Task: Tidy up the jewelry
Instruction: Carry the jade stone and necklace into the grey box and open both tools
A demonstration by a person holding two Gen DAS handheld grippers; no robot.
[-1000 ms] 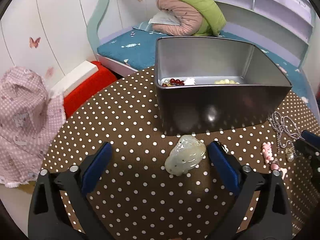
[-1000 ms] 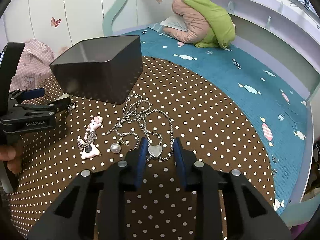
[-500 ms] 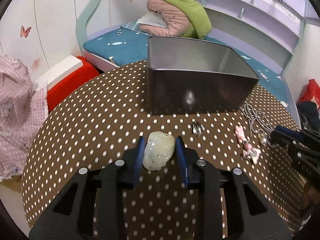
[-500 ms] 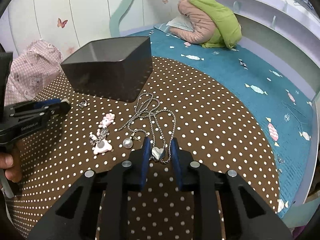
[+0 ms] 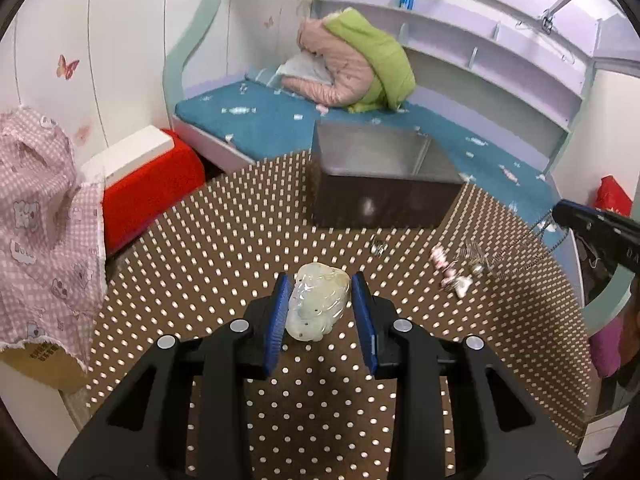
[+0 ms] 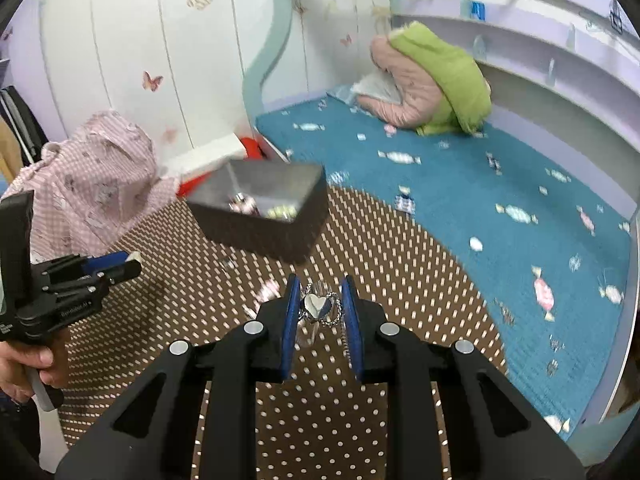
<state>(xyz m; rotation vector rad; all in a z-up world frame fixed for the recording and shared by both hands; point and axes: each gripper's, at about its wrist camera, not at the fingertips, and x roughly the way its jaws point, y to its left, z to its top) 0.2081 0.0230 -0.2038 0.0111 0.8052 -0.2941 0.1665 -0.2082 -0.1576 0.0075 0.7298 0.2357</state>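
Pale green, carved and glossy, a jade-like stone pendant (image 5: 318,306) sits low in the middle of the left wrist view, clamped between the blue pads (image 5: 277,322) of the left gripper (image 5: 320,312), lifted clear of the brown tablecloth with white polka dots (image 5: 224,248). Above it, at the centre of that frame, stands a dark grey rectangular metal box (image 5: 384,184), open at the top. To the right of the box, small pieces lie on the cloth: a little silvery clip (image 5: 377,246), a pink and white figurine charm (image 5: 450,272), and a tangle of silver chain (image 5: 504,256) stretched up toward the black tip of the right gripper (image 5: 560,210) at the right edge.

At the lower middle of the right wrist view, the right gripper (image 6: 319,308) is pressed together on a silver heart-shaped pendant (image 6: 314,305); its fine chain (image 6: 334,320) hangs in loops beside and below the heart, above the cloth. The metal box (image 6: 260,216) appears blurred in the centre left of this frame, with yellowish beads (image 6: 282,211) and dark red ones inside. At the far left, a person's hand (image 6: 30,364) holds the left gripper's black handle.

Behind the table, a teal carpet with candy shapes (image 6: 460,184) carries a heap of pink and green padded jackets (image 6: 436,80).
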